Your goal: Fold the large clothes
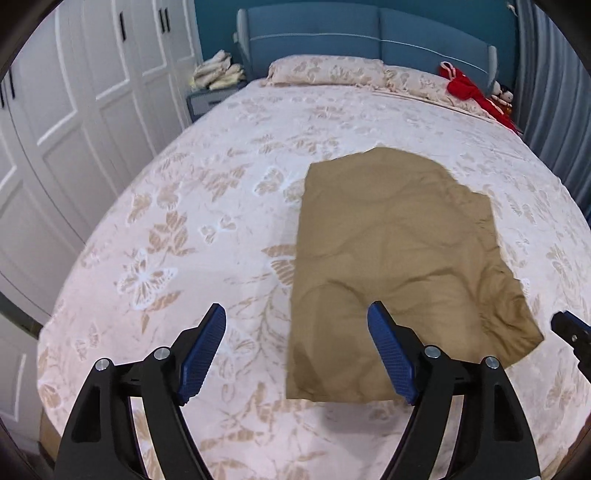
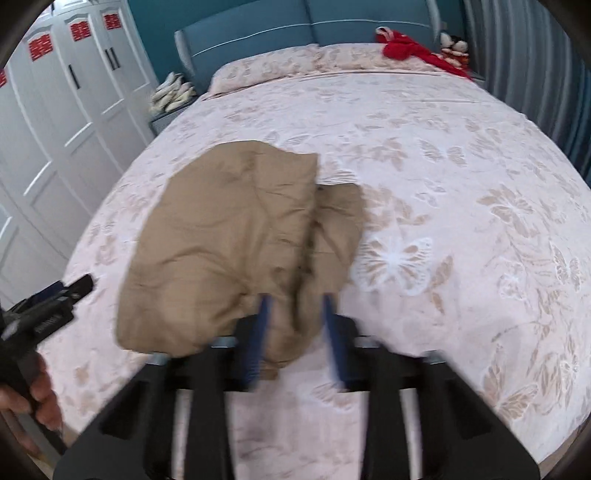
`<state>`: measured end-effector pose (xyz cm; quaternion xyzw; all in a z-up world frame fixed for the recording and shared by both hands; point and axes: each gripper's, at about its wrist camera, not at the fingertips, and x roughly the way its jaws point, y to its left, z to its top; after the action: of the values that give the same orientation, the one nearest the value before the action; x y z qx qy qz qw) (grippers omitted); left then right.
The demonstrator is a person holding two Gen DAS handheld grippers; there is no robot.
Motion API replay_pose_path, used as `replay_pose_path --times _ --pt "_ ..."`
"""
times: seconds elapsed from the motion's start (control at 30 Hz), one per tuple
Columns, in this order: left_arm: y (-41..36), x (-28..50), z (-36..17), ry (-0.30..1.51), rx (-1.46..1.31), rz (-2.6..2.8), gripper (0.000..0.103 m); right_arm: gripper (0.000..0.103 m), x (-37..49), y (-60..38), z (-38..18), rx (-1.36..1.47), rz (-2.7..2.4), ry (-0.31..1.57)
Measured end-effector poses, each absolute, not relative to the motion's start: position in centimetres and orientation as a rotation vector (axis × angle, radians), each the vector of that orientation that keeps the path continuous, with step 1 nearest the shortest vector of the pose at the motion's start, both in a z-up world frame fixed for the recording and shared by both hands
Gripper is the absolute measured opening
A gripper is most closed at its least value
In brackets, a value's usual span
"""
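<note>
A tan garment (image 1: 399,258) lies folded flat on the floral bedspread (image 1: 207,206), near the foot of the bed. My left gripper (image 1: 297,325) is open and empty, above the bed at the garment's near left corner. In the right wrist view the garment (image 2: 229,243) shows with a wrinkled layer on its right. My right gripper (image 2: 297,306) is blurred, its blue fingers (image 2: 263,314) a little apart at the garment's near right edge, with cloth between them. The right gripper's tip also shows in the left wrist view (image 1: 570,328); the left gripper shows in the right wrist view (image 2: 48,306).
White wardrobe doors (image 1: 74,122) stand left of the bed. A blue headboard (image 1: 362,33), pillows (image 1: 325,70) and red items (image 1: 469,88) are at the far end. A nightstand with stacked cloth (image 1: 218,74) is at far left. A curtain (image 1: 554,92) hangs at right.
</note>
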<state>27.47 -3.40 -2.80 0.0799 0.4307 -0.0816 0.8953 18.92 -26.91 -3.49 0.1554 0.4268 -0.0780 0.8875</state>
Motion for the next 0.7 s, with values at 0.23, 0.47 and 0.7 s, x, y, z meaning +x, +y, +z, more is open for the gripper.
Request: replay_pose_path --times 0.23,0.47,0.7 --pt "-7.4 27.9 -6.5 0.988 0.243 -0.135 0.071 0.005 22.7 -23.8 -6.9 0.233 -0.164 0.992" --pt "-8.0 28.1 -9.9 1.033 0.271 -0.110 0.074 0.004 23.3 -23.6 -12.0 0.248 -0.187 1.088" --pt "-8.2 28.0 -11.9 1.037 0.272 -0.103 0.075 0.002 23.7 -22.3 -13.7 0.184 -0.196 1.110"
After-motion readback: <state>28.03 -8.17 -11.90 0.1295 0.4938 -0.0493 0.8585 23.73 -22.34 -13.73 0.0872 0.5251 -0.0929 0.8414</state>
